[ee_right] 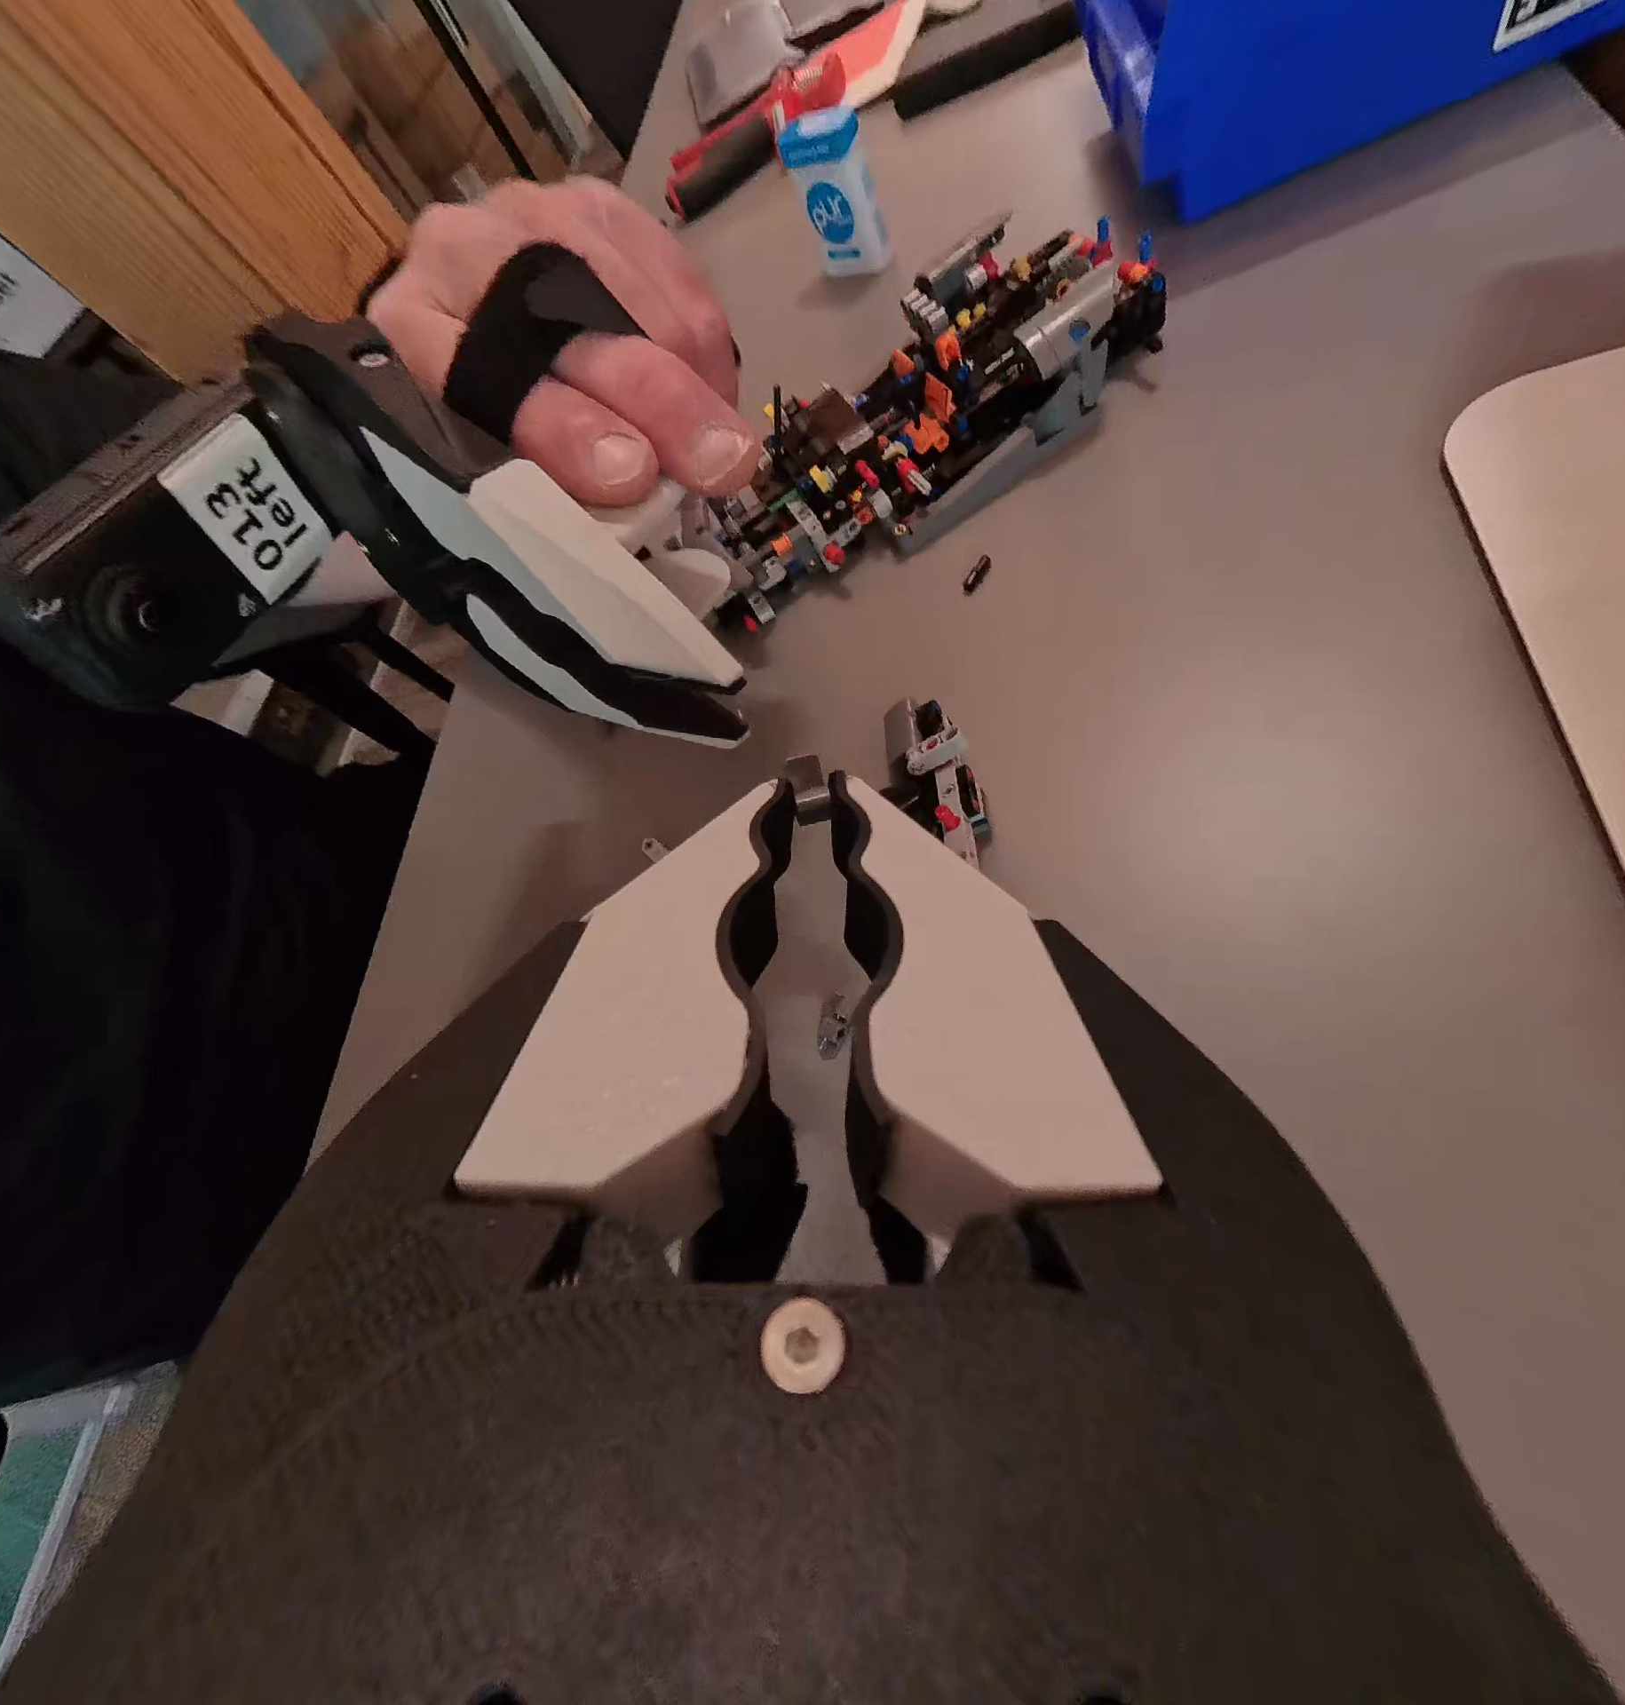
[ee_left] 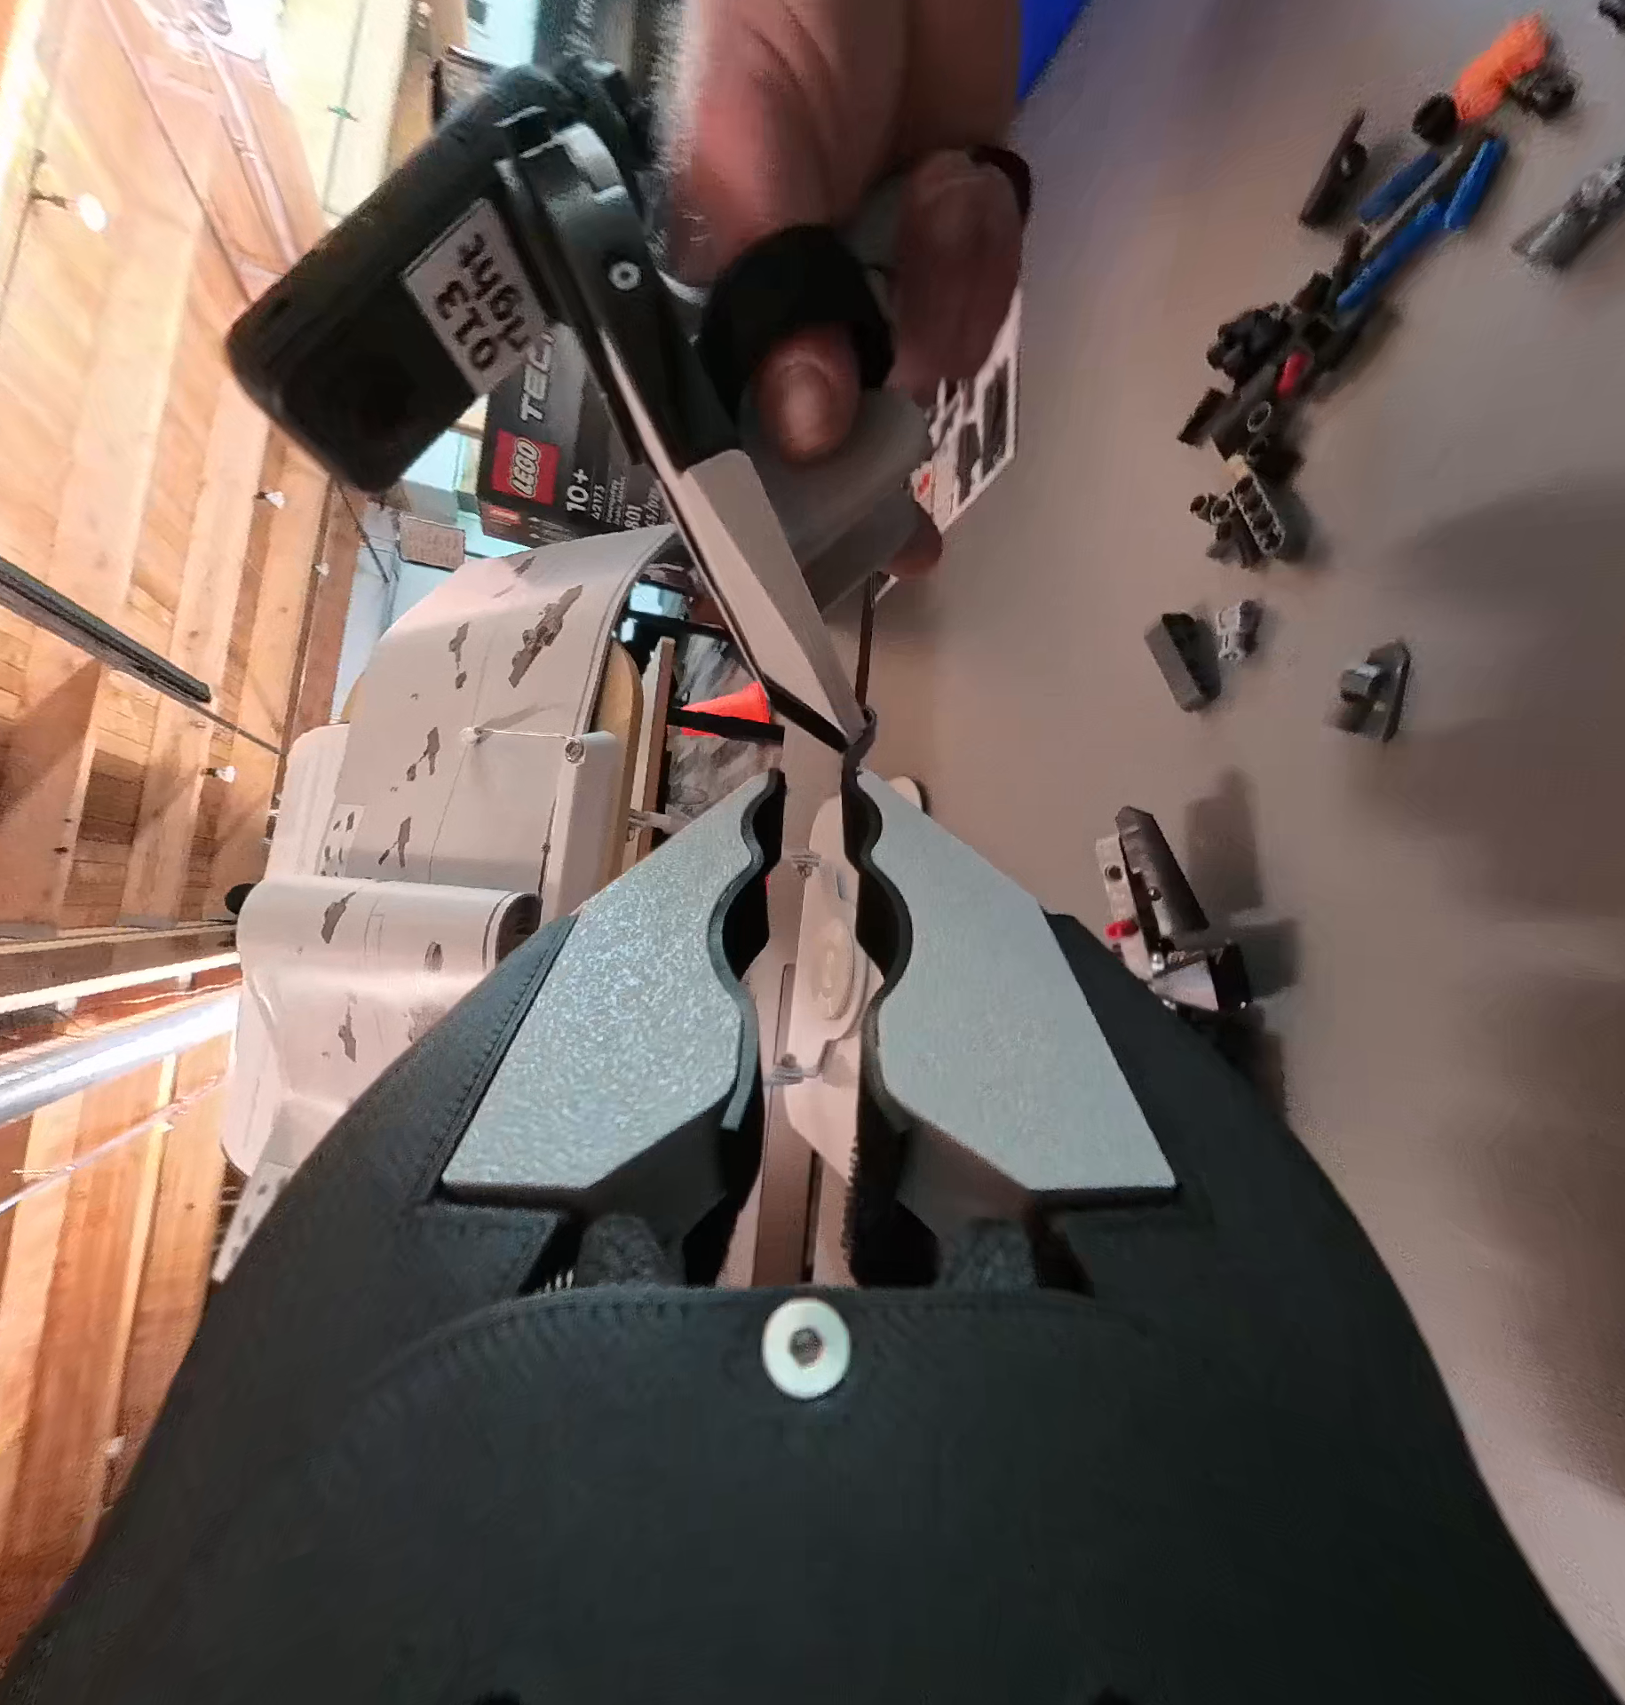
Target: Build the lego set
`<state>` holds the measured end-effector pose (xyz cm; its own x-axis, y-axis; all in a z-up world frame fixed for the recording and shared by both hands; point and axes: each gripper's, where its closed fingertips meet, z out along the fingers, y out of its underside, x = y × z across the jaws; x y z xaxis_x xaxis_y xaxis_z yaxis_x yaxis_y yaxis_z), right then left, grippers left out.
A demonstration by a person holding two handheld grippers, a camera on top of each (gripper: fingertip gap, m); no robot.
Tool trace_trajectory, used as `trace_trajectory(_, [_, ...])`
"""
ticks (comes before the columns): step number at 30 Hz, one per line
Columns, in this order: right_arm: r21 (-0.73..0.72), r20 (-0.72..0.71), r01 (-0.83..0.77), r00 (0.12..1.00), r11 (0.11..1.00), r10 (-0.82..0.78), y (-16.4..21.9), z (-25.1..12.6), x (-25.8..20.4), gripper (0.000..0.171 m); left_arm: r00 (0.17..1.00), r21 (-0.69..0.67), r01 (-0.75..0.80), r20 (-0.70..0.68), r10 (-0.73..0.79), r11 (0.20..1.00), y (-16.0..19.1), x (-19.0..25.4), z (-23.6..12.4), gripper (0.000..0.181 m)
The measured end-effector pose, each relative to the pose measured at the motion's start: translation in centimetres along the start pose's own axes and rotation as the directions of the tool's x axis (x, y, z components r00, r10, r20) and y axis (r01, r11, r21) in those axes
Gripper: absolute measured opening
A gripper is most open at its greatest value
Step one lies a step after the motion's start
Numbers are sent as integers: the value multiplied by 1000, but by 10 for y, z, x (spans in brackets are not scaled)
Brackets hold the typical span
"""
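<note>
Left wrist view — the left gripper (ee_left: 823,784) had its two grey fingers (ee_left: 643,996) drawn close, the tips nearly meeting on a thin black piece (ee_left: 853,793) that ran along the right finger's inner edge. The right gripper (ee_left: 836,729) came in from above, its tips pinched at that piece's top end, just ahead of the left tips. A hand (ee_left: 883,304) held it. Right of the fingers, on the grey table (ee_left: 1482,830), lay loose lego parts (ee_left: 1289,406); a small sub-assembly (ee_left: 1169,913) sat just beside the right finger. Ahead and left stood the lego box (ee_left: 550,443).

Right wrist view — the right gripper (ee_right: 811,784) was clamped on a small grey piece (ee_right: 807,795) at its tips. The left gripper (ee_right: 730,710) sat just ahead and to the left, tips nearly together; whether it held anything could not be told here. The sub-assembly (ee_right: 943,784) lay just right of the fingertips. Farther ahead lay the large lego build (ee_right: 956,406), a small white bottle (ee_right: 836,194) beyond it, and a blue bin (ee_right: 1344,92) at the far right.
</note>
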<state>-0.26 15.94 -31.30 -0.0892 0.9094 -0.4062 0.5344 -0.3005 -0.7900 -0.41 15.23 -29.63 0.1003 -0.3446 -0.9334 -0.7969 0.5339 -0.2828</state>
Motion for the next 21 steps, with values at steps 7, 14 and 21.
trace_trajectory(7, [-76, 12, 3, 1000, 997, -3, -1, 6, -7, 5, 993, -50, -114, -42, 112, 992, 5, 9, 8, 11])
trace_trajectory(14, [-108, 18, -11, 1000, 994, 13, -2, 9, -11, 5, 992, -53, -110, -70, 106, 992, 2, 16, 8, 0])
trace_trajectory(21, [95, -185, 250, 956, 964, -229, -46, -18, -21, 21, 860, 98, 509, -24, -509, 855, -8, -25, -7, 0])
